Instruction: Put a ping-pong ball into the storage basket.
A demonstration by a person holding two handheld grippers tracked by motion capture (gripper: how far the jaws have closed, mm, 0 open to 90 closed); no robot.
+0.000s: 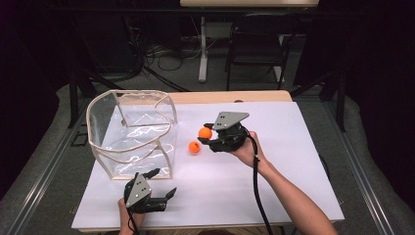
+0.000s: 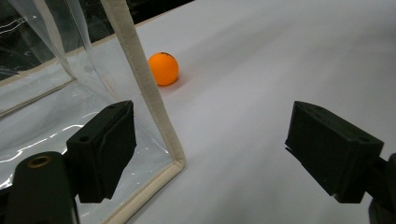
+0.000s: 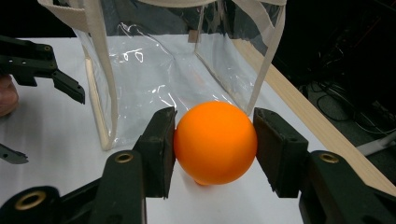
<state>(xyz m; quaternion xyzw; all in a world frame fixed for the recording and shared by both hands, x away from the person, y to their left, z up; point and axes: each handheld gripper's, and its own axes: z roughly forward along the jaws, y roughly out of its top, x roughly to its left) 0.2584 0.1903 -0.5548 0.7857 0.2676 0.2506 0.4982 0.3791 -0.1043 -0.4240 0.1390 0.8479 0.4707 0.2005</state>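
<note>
While clamped, ball (image 3: 215, 142) fills right claw (image 3: 215, 149).

The white rectangular table top (image 1: 274, 191) is lit evenly from above, while the room beyond its far edge is left nearly black. Bright glare streaks are thrown off the clear plastic bag with cream fabric trim (image 1: 128, 147) at the table's left edge. A soft shadow is cast beneath the loose orange ball (image 2: 163, 68). The high view is soft and grainy; in the gripper views the near jaws are slightly blurred.
</note>
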